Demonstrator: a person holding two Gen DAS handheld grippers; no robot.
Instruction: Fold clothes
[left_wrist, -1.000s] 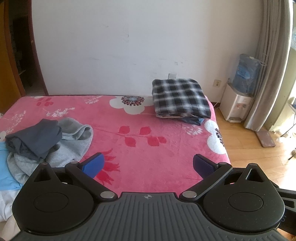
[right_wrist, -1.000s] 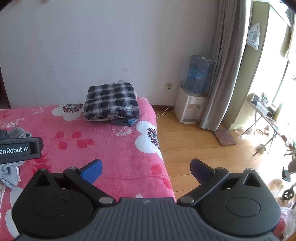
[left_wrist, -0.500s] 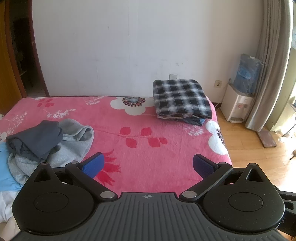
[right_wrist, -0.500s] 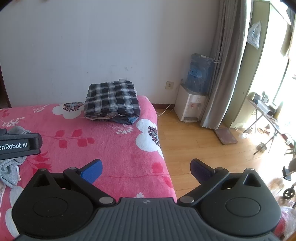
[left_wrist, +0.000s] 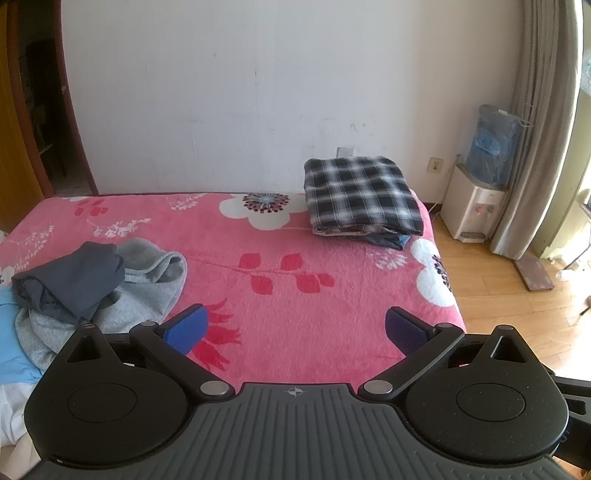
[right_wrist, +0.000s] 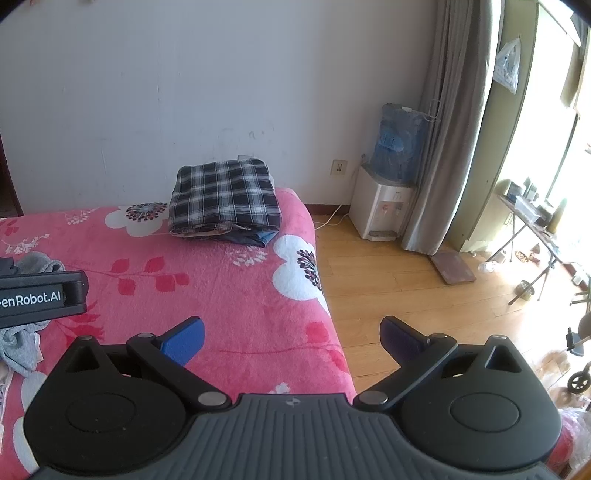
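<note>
A loose heap of clothes lies on the left of the pink floral bed (left_wrist: 280, 295): a dark grey garment (left_wrist: 74, 280) on top of a light grey sweatshirt (left_wrist: 147, 291), with light blue cloth (left_wrist: 11, 354) beside it. A folded plaid shirt (left_wrist: 360, 194) tops a neat stack at the bed's far right corner, also the plaid shirt (right_wrist: 225, 197) in the right wrist view. My left gripper (left_wrist: 293, 328) is open above the bed's near edge, holding nothing. My right gripper (right_wrist: 291, 338) is open over the bed's right edge, empty.
A water dispenser (right_wrist: 384, 206) with a covered bottle stands by the wall, next to grey curtains (right_wrist: 450, 129). Wooden floor (right_wrist: 399, 295) runs right of the bed. A folding table (right_wrist: 528, 221) stands by the window. A doorway (left_wrist: 33, 122) opens at far left.
Both views have drifted slightly, so the bed and plaid stack sit a little lower and rightward in frame. Both grippers stay open and empty; the clothes have not moved.
</note>
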